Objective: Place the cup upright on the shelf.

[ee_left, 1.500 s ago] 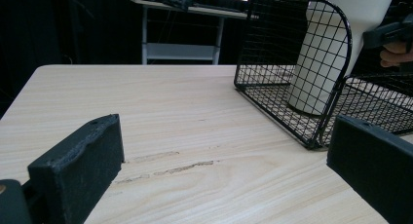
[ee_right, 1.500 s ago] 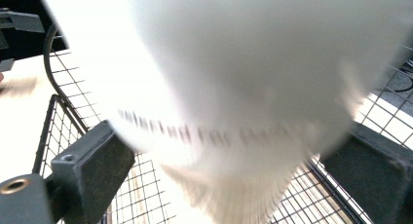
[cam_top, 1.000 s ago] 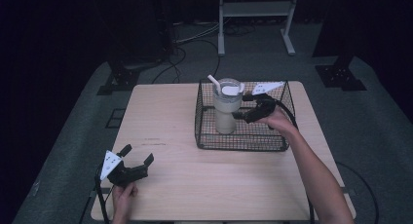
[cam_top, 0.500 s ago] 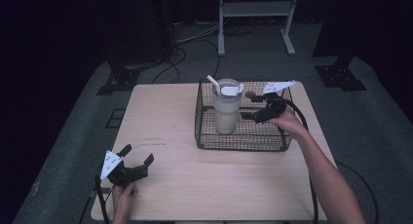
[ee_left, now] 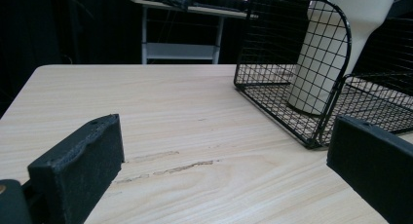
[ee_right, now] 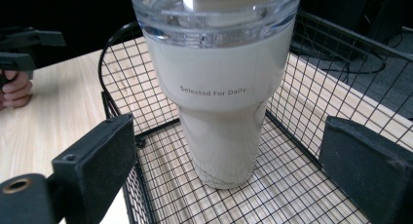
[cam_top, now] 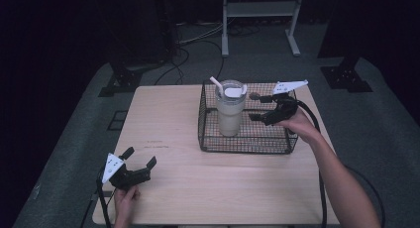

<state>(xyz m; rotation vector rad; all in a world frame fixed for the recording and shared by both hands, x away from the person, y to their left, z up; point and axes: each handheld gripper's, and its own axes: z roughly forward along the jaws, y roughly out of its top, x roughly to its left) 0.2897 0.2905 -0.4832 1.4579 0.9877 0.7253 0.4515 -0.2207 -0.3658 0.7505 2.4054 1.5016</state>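
The left gripper (cam_top: 136, 161) rests spread open on the near tabletop (cam_top: 198, 188), holding nothing. Farther off, the right gripper (cam_top: 255, 107), jaws released and horizontal, faces the tumbler (cam_top: 230, 109) standing upright in the wire basket (cam_top: 245, 144). A careless approach could tip the tall tumbler or catch the wires.

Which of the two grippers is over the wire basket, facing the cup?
The right gripper, jaws open toward the white cup standing in the wire basket. The left gripper sits open at the table's near left corner, far from the basket.
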